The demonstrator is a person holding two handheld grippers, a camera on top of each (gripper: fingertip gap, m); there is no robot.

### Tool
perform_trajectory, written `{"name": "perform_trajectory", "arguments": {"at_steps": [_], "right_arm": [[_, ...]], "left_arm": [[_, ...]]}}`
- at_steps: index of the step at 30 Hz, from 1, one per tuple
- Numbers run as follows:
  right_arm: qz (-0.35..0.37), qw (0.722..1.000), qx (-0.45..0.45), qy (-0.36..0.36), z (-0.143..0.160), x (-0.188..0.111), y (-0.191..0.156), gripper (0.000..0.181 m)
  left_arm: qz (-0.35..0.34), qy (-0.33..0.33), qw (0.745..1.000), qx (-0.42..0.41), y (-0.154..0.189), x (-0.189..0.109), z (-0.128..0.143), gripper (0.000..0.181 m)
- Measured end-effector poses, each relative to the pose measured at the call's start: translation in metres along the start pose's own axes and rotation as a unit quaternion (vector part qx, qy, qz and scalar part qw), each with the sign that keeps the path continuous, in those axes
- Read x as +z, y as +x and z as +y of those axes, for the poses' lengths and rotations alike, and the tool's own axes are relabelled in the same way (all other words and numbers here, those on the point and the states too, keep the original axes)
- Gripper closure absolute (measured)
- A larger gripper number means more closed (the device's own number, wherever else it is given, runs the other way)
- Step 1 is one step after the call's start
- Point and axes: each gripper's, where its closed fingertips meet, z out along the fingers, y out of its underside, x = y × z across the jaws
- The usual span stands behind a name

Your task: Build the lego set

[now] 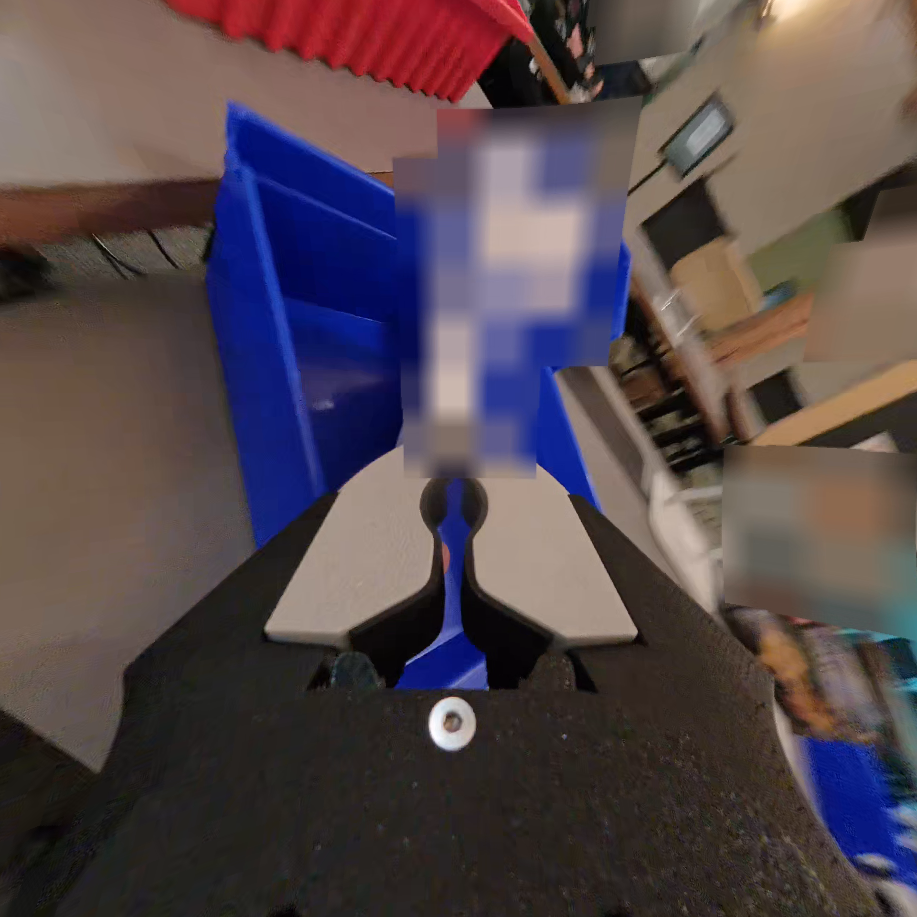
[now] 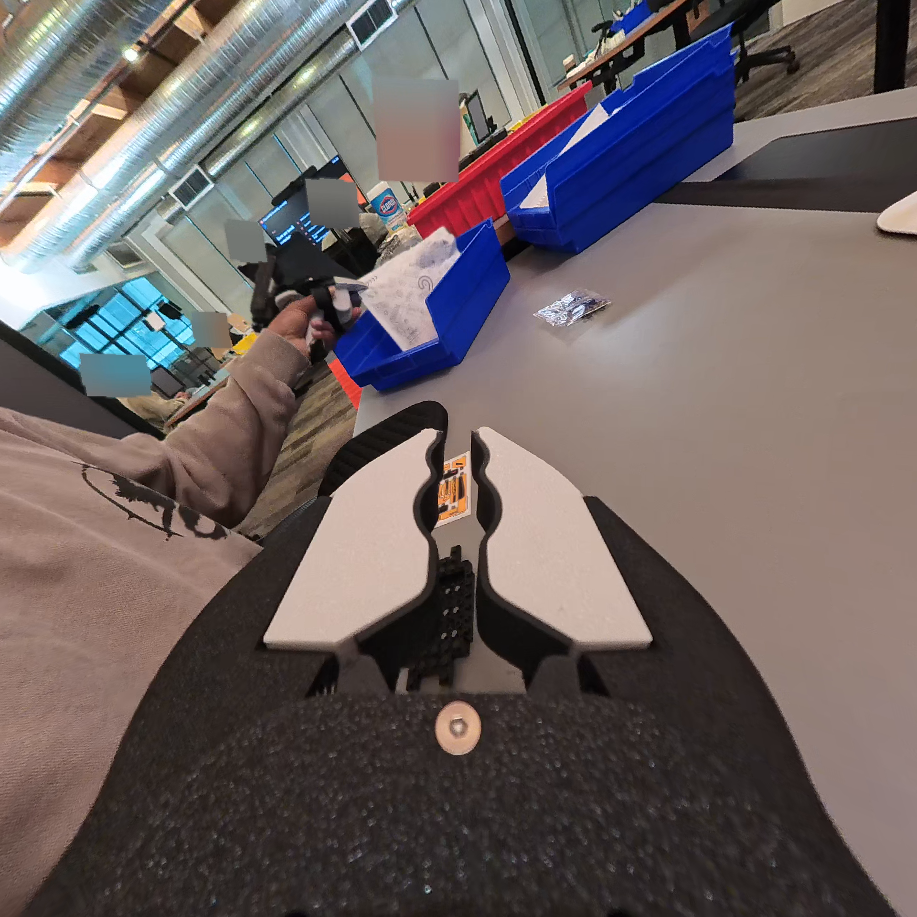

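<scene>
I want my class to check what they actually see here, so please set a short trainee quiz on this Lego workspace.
1. True or false: the orange sticker sheet lies on the floor.
2. The clear bag of parts lies: A) in a bin, B) on the grey table, C) between the right fingers.
3. What colour is the bin that the white printed sheet stands in?

Key: 1 false, it lies on the table. 2 B. 3 blue.
</scene>
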Motion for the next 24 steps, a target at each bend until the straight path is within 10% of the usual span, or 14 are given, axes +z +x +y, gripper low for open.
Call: {"name": "perform_trajectory", "arguments": {"at_steps": [6,11,18,24], "right_arm": [[0.005,1.0,0.006,0.0,0.0,-0.004,0.005,0.171],[0.01,1.0,0.002,-0.008,0.003,-0.004,0.007,0.171],[0.014,1.0,-0.002,-0.015,0.005,-0.003,0.008,0.171],[0.015,1.0,-0.005,-0.021,0.007,0.0,0.008,0.171]], "left_arm": [[-0.057,0.009,0.998,0.026,-0.016,-0.008,-0.003,0.18],[-0.122,-0.006,0.979,0.162,-0.017,-0.02,-0.005,0.127],[-0.219,-0.008,0.902,0.372,0.005,-0.037,-0.049,0.113],[-0.075,-0.202,0.875,0.434,0.069,0.007,-0.005,0.116]]}}
